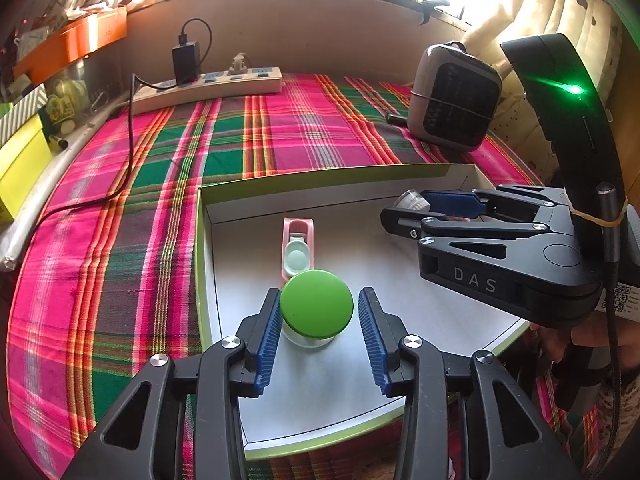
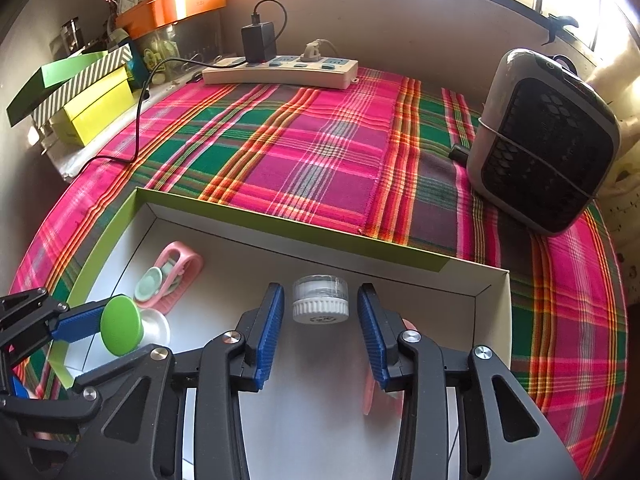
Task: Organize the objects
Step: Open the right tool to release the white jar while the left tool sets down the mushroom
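Note:
A shallow white box with green rim [image 1: 200, 240] [image 2: 280, 222] lies on the plaid cloth. In it stand a clear jar with a green lid [image 1: 316, 310] [image 2: 121, 330], a pink case with a mint cap [image 1: 297, 248] [image 2: 170, 276], and a small clear jar with a white ribbed cap [image 2: 320, 299] [image 1: 410, 200]. My left gripper [image 1: 318, 332] is open around the green-lidded jar; the left pad touches the lid, the right pad stands apart. My right gripper [image 2: 320, 330] is open with the white-capped jar between its fingertips, untouched.
A grey fan heater [image 1: 454, 98] [image 2: 546, 140] stands at the back right of the cloth. A power strip [image 1: 208, 84] [image 2: 280, 69] with a black charger and cable lies along the back wall. Yellow and striped boxes [image 2: 88, 104] sit at the left.

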Demonstrator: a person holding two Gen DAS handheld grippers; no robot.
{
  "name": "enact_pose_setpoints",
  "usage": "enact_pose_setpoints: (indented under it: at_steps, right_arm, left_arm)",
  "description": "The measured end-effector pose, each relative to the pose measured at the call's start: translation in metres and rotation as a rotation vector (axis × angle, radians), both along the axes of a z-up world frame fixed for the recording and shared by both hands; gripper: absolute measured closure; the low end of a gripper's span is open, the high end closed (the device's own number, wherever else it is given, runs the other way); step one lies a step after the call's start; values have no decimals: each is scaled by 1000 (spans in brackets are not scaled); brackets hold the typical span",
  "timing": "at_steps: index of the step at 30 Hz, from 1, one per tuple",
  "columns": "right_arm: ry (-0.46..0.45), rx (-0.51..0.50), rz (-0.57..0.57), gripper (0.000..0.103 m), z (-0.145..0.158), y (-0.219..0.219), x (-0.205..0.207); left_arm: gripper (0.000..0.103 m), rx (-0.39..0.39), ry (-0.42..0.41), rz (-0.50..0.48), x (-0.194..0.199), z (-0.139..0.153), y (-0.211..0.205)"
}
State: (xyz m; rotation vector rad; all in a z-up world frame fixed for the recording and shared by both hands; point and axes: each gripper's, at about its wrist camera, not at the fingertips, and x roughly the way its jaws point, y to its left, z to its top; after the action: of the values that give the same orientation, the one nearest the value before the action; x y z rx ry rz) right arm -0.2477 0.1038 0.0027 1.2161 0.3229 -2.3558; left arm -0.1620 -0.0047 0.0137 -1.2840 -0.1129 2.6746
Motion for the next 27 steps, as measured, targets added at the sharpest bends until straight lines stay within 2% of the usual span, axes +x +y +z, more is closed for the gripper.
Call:
enact_pose_setpoints:
  at_steps: [6, 27]
  right_arm:
    - [14, -14, -8, 58, 5, 3, 5]
    - [50, -46, -29, 58, 24, 18, 32]
  left_arm:
    - [63, 4, -2, 4, 3, 0, -6]
    - [61, 10, 39, 15, 41, 23, -15]
